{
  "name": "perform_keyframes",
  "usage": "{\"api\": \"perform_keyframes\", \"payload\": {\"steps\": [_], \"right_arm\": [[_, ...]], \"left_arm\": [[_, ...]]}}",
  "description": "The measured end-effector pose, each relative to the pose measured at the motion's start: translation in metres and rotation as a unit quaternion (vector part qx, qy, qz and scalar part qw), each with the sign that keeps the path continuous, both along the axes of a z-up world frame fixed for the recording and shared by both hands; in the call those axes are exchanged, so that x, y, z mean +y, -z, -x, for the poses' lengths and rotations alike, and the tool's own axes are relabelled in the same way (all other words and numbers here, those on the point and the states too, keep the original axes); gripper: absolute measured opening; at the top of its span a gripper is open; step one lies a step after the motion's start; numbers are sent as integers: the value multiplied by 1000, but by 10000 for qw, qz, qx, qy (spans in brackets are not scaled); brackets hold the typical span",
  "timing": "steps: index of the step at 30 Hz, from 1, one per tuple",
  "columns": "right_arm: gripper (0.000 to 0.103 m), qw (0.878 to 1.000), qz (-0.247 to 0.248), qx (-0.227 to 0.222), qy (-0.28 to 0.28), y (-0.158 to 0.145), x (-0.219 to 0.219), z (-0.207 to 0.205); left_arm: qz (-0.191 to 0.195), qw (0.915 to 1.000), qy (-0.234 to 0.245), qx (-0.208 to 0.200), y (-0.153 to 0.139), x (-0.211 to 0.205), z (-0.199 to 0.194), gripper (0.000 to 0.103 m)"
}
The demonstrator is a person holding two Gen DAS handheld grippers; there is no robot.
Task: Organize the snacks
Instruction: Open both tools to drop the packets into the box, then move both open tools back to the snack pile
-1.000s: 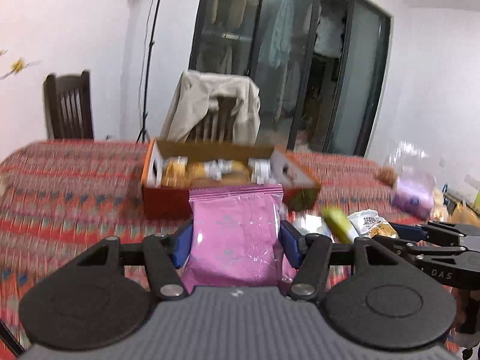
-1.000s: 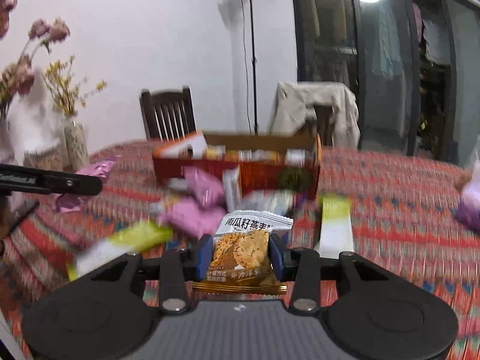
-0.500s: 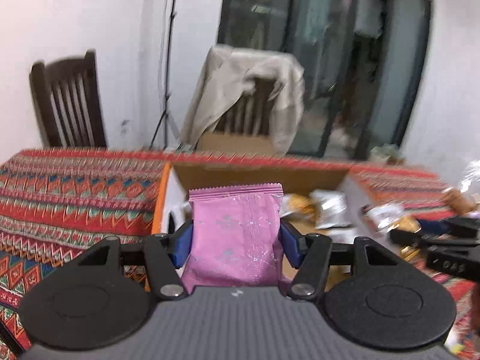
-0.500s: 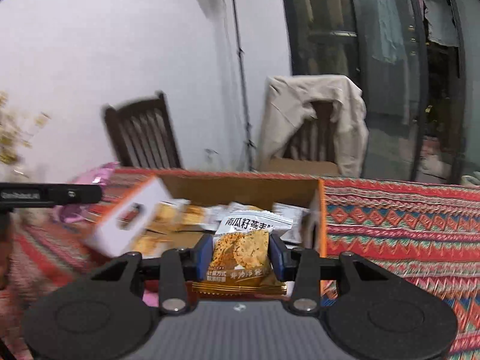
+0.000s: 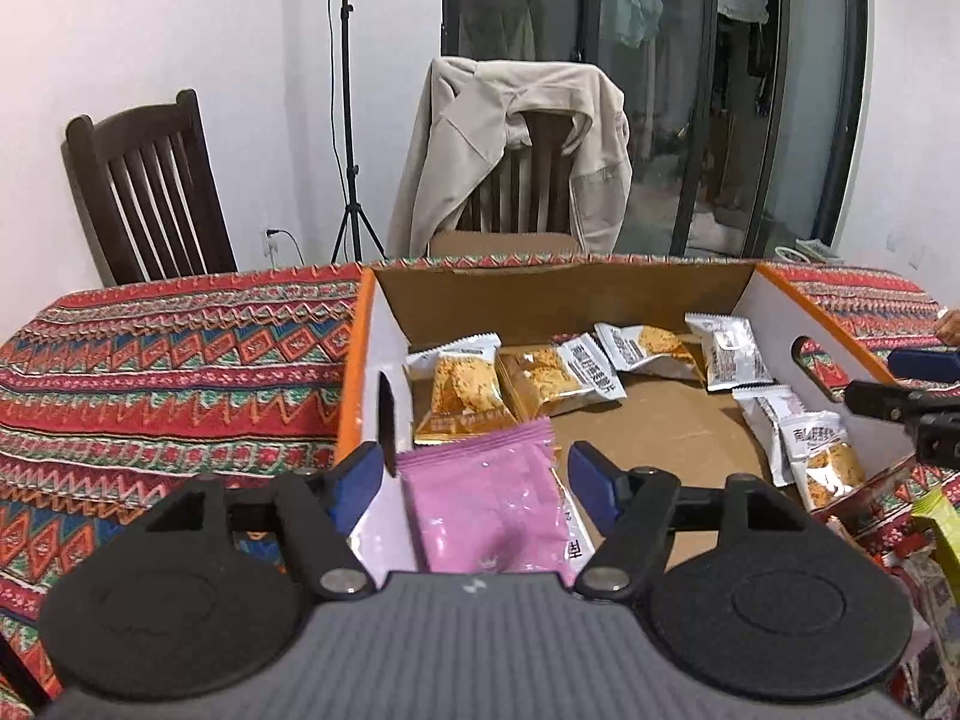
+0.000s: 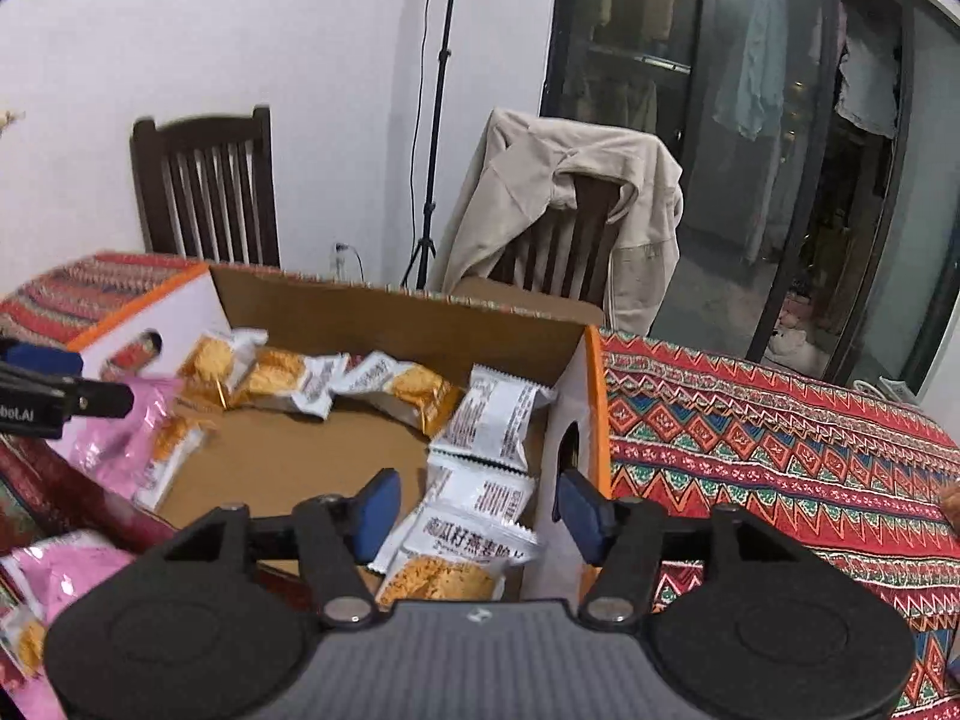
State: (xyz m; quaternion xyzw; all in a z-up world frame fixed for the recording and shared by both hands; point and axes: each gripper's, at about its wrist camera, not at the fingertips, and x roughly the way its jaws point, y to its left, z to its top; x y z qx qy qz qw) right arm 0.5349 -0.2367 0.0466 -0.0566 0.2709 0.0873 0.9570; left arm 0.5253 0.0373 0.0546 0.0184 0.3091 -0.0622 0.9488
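Note:
An open cardboard box (image 5: 558, 294) with orange-edged white flaps stands on the patterned tablecloth; it also shows in the right wrist view (image 6: 384, 306). Several white-and-orange cracker packets (image 5: 462, 390) lie inside. My left gripper (image 5: 477, 477) is open over the box's near left corner, and a pink snack packet (image 5: 489, 510) lies loose between its jaws. My right gripper (image 6: 477, 507) is open over the box's near right corner, above a cracker packet (image 6: 465, 558) lying in the box. The pink packet shows at the left of that view (image 6: 120, 432).
Two wooden chairs (image 5: 144, 192) stand behind the table, one draped with a beige jacket (image 5: 510, 144). A light stand (image 5: 348, 120) is by the wall. More pink packets (image 6: 54, 576) and a green packet (image 5: 939, 522) lie on the table near the box.
Both grippers moved forward over the box and opened. The pink packet and the cracker packet have been let go into the box.

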Motion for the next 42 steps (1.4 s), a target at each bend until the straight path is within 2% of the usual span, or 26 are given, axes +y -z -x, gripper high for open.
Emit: {"api": "perform_keyframes", "payload": {"steps": [5,11,14,18,23,28,33,37,42], "right_arm": [[66,9991,-268,-332,-47,-26,-12,29],[76,9962,-444,-712,-217,-54,-29,93],[80,9946,-539,-831,-317,-62,-36,131],[86,9926,-673,-922,-420,-63,-43,182],[88,9926,-693,-858,-503,-49,-43,238],[92,9953,-545,-682,-416,-24,-35,285],[93,9945,-959,-185,-384,20,-29,323],[93,9944,-989,155,-327,49,-18,345],[93,9952,-872,226,-376,57,-12,359]], "left_arm": [[19,9995,82,-310,-30,5,36,70],[91,9939,459,-997,-63,8,121,75],[49,9904,609,-1237,-67,3,166,77],[229,9879,666,-1383,-61,-1,223,83],[440,9903,402,-1252,-42,-3,271,86],[603,9946,292,-788,-13,-5,302,87],[511,9977,305,-311,17,-12,322,87],[467,9980,369,-198,26,-21,333,87],[425,9980,397,-237,26,-25,338,87]]}}
